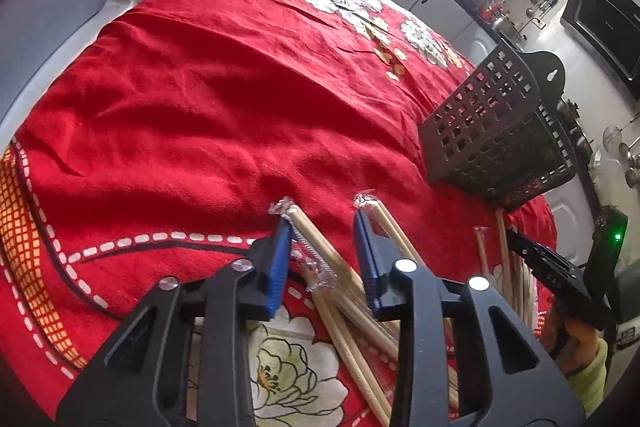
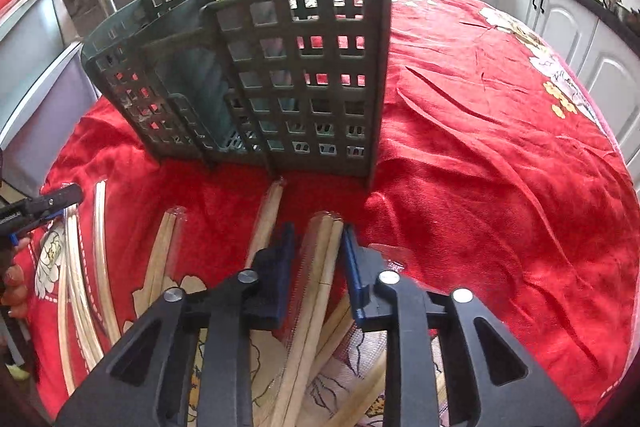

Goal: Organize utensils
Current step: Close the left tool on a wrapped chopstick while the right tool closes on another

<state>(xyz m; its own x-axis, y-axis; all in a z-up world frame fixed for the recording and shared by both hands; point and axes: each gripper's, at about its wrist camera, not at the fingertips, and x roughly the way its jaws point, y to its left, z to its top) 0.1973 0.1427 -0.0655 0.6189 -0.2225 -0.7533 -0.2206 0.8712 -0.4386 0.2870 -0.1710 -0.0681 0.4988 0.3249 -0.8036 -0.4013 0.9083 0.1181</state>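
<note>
Between the right gripper's [image 2: 316,259] narrowed jaws a wrapped chopstick pair [image 2: 320,247] is pinched; the left gripper's [image 1: 322,247] grip on another pair [image 1: 316,243] cannot be told, lower ends hidden.

left gripper [image 1: 322,227]: black angular frame with triangular cut-outs, blue pads on the fingers [image 1: 280,259]
right gripper [image 2: 318,239]: same black frame, blue-edged fingers [image 2: 350,259]
screws: round silver heads at the finger pivots
sleeve [image 1: 588,379]: pale yellow-green cuff
light: small green lamp on the right gripper's body
</note>
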